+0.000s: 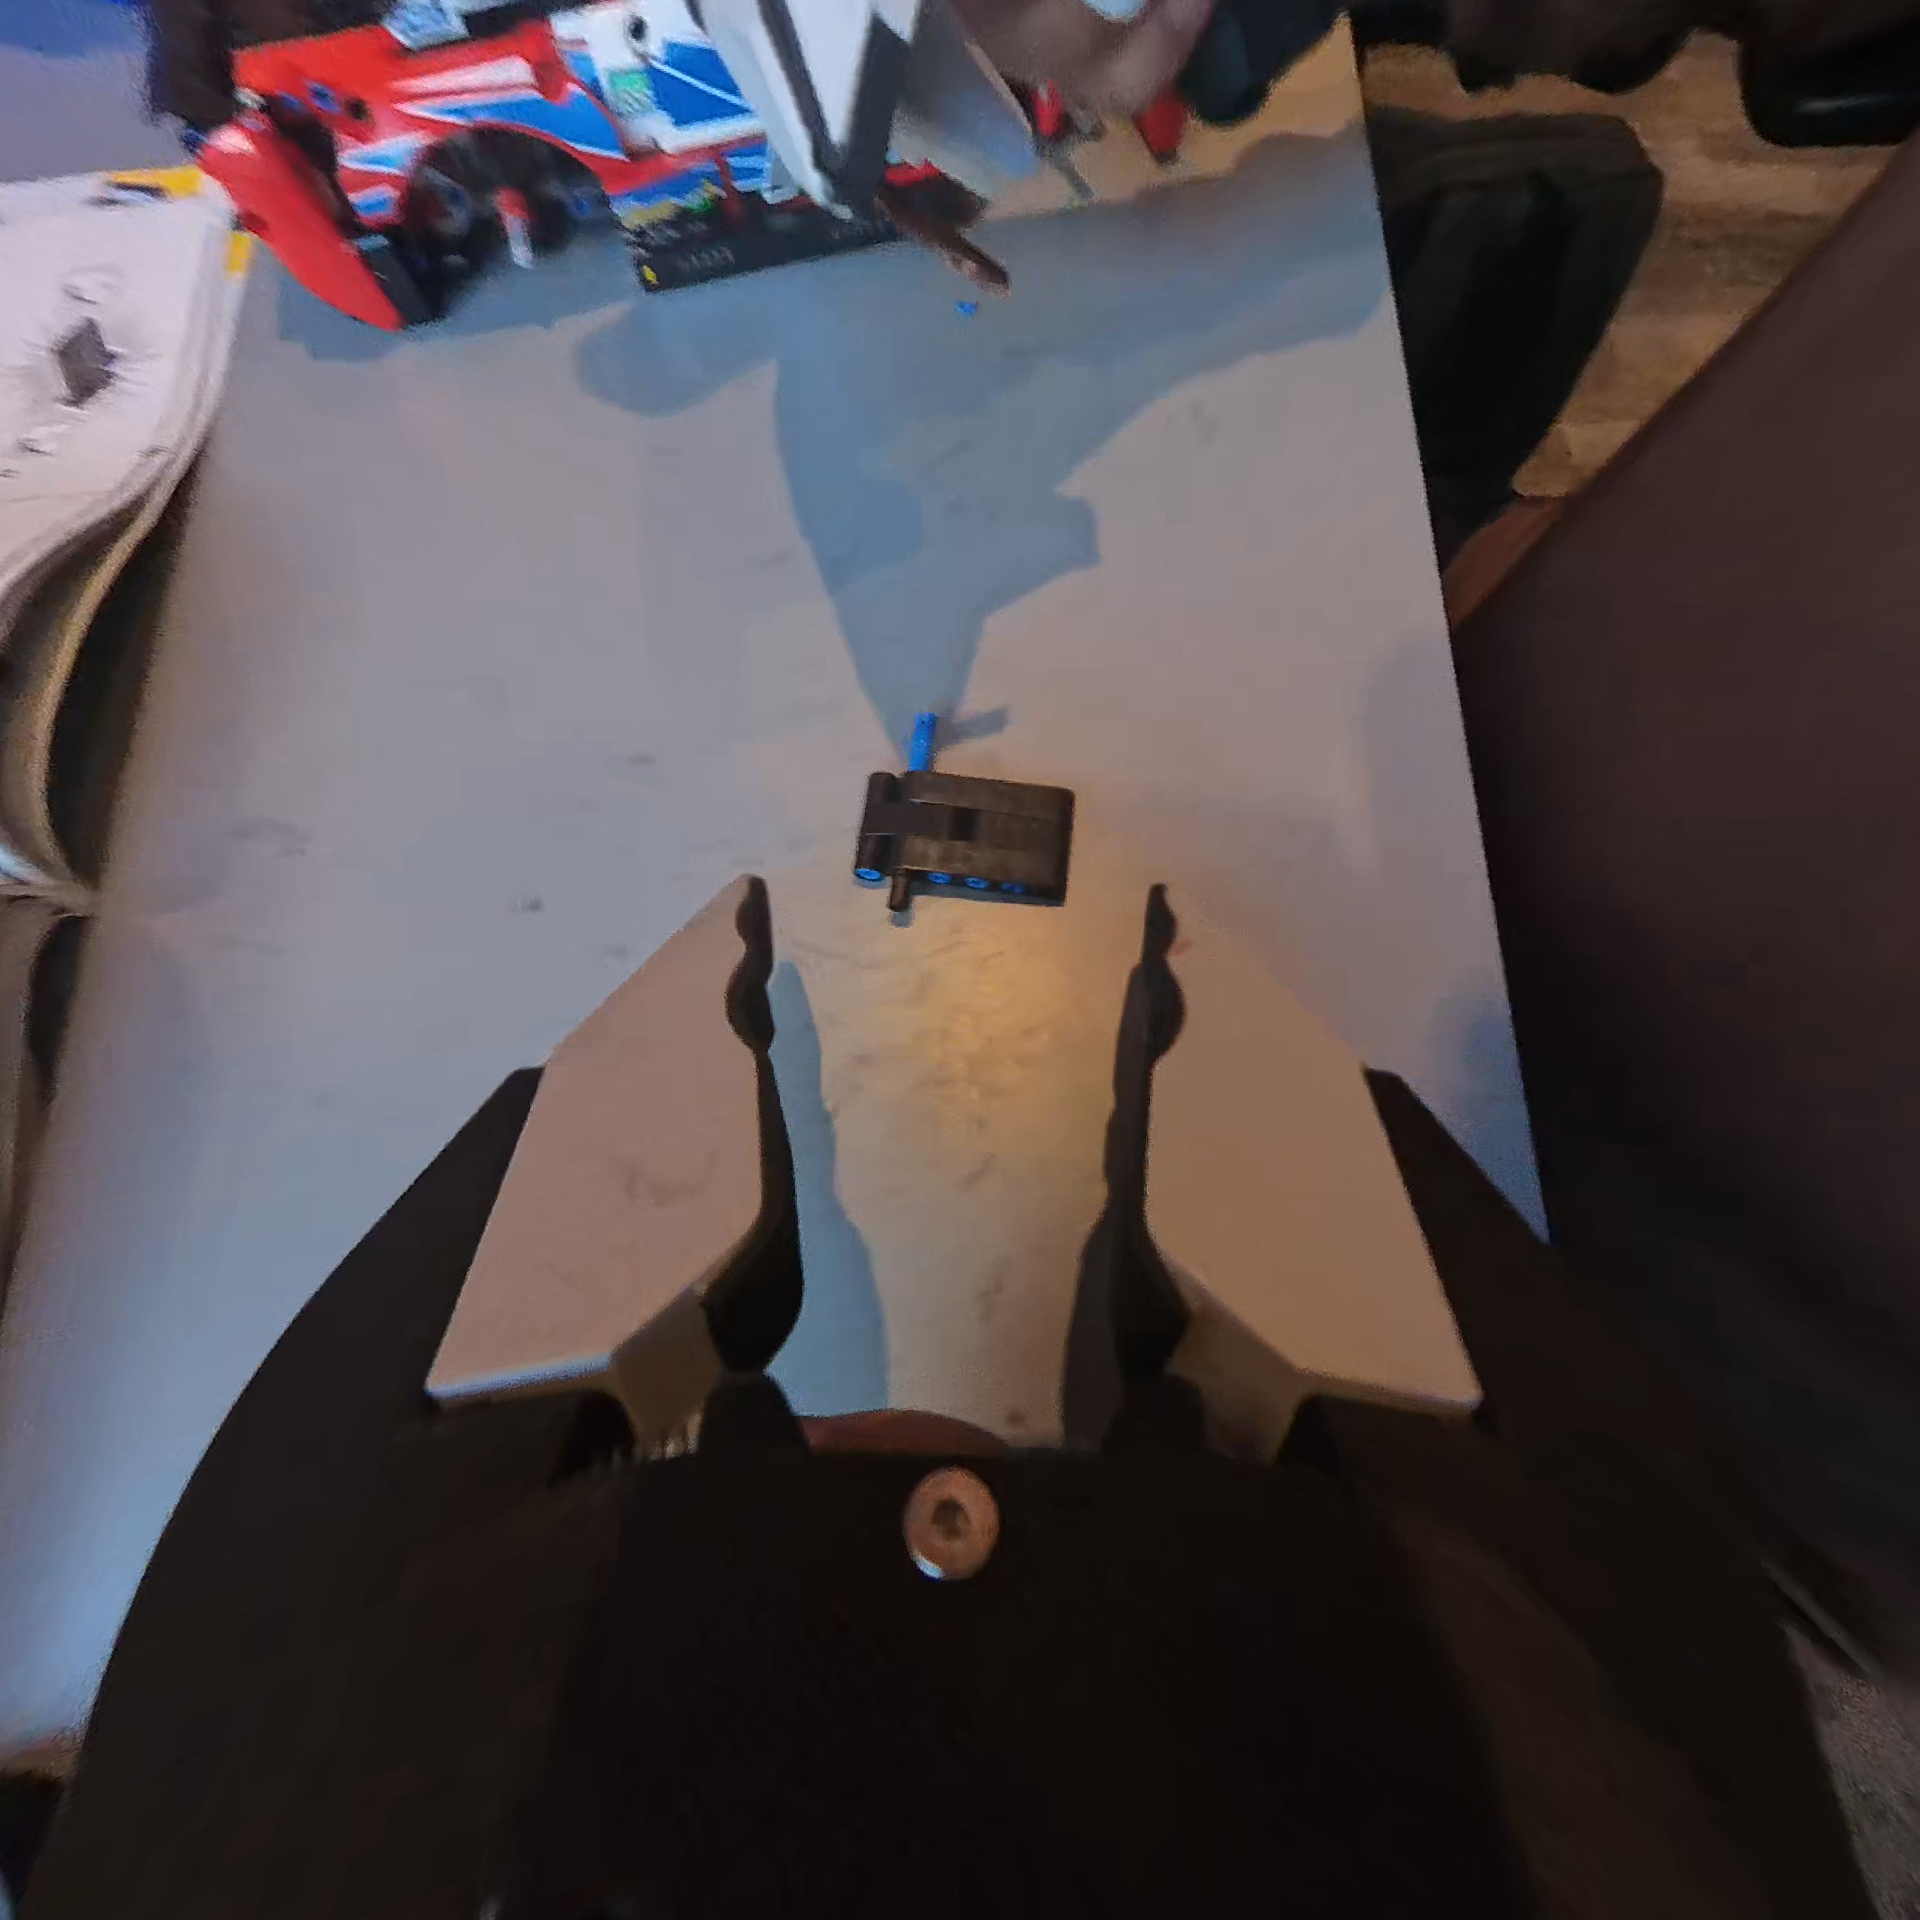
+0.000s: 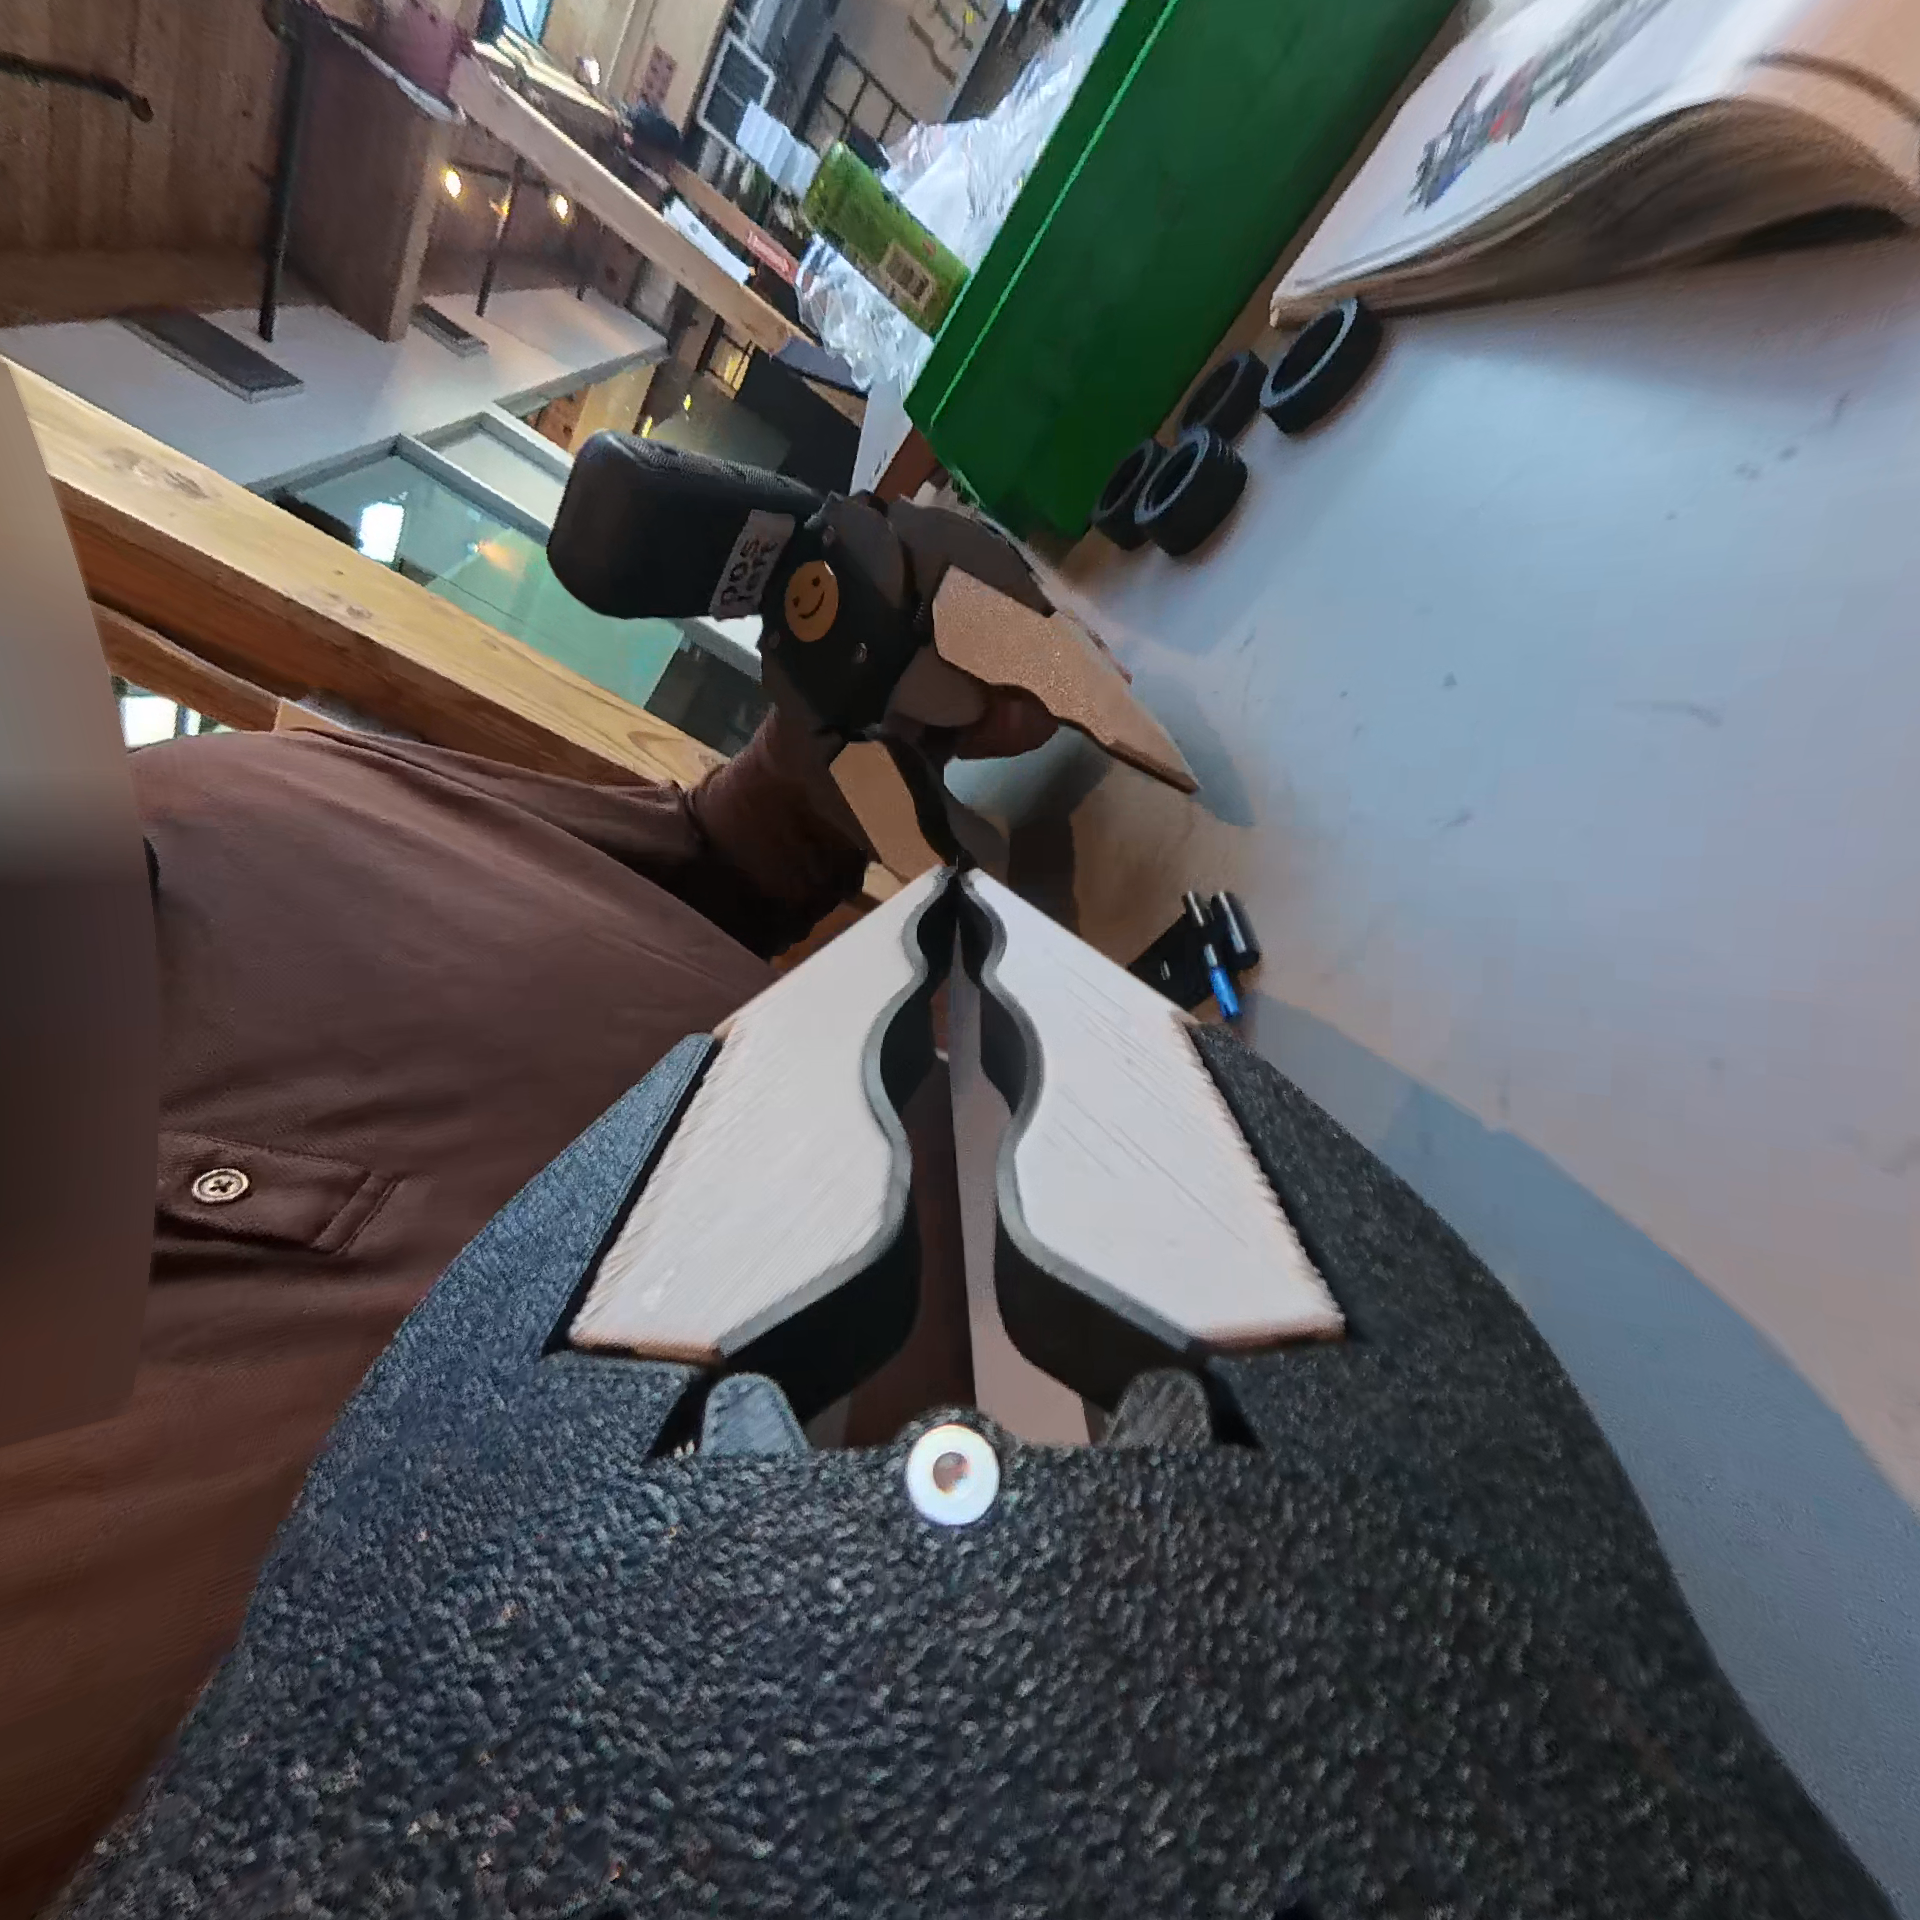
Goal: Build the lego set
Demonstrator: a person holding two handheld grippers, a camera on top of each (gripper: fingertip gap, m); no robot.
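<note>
On the grey table [image 1: 436, 644], just ahead of the left gripper [image 1: 956, 894], we see a small black lego assembly [image 1: 966, 842] lying flat, with a blue pin [image 1: 921, 740] sticking out of its far edge and blue pin ends showing along its near edge. We log the left gripper's jaws as spread wide apart, holding nothing, tips close to the assembly but not touching it. In the right wrist view the same black piece [image 2: 1195, 951] sits on the table just beside the right gripper [image 2: 954, 878], whose jaws are pressed together at the tips; we see nothing between them. Further out we note the left gripper [image 2: 1049, 675] in a person's hand, brown sleeve [image 2: 436, 935] behind it. Far end of the table: a red, white and blue lego car [image 1: 468, 145], blurred, beside a dark box or booklet [image 1: 748, 244]. Right wrist view also shows four black tyres [image 2: 1226, 447] next to a green box [image 2: 1101, 260], and an open instruction book [image 2: 1621, 145] near them.
</note>
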